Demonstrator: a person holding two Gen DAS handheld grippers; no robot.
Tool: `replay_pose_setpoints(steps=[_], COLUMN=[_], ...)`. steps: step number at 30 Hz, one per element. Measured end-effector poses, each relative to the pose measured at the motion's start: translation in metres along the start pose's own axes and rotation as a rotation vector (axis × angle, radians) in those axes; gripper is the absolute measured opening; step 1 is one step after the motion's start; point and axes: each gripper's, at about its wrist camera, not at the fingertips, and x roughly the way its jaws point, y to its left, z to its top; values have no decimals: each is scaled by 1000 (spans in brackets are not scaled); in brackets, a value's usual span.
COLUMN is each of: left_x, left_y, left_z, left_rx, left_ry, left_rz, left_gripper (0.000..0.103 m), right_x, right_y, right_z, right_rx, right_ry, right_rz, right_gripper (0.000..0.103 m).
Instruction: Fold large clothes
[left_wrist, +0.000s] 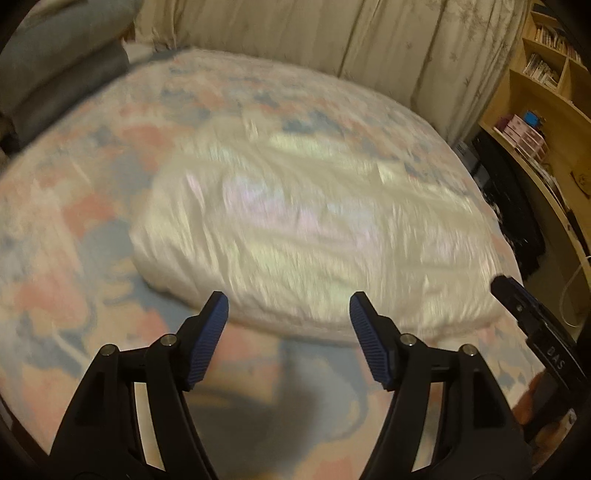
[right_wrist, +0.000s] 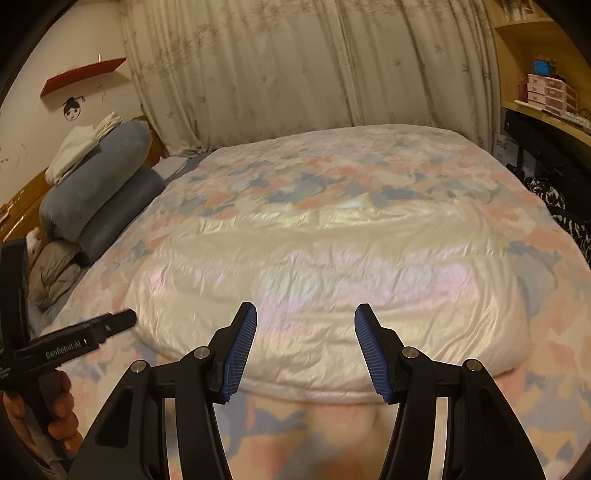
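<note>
Left gripper (left_wrist: 289, 306) and right gripper (right_wrist: 305, 317) hover over the white jacket (right_wrist: 325, 280), fingers wide apart, holding nothing

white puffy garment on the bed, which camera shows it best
The right wrist view: the white puffy garment lies whole, centred and fairly sharp there. The left wrist view shows it too, but motion-blurred and off to the right.
</note>
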Motion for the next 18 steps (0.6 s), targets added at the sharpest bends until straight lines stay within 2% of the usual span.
replay_pose_setpoints(steps=[4, 9, 13, 18], left_x=[30, 65, 82, 108], left_y=[24, 57, 78, 86], left_z=[-28, -47, -47, -27], left_rx=[-87, -231, -318, -322], left_ry=[93, 157, 109, 70], left_rz=[-77, -147, -199, -198], left_gripper=[67, 67, 67, 70], right_x=[18, 43, 64, 97], right_y=[4, 6, 6, 1], right_z=[-21, -38, -39, -21], right_rx=[-17, -19, -25, -18], right_ry=[35, 75, 85, 108], right_rz=[7, 32, 48, 71], right_gripper=[56, 56, 56, 56])
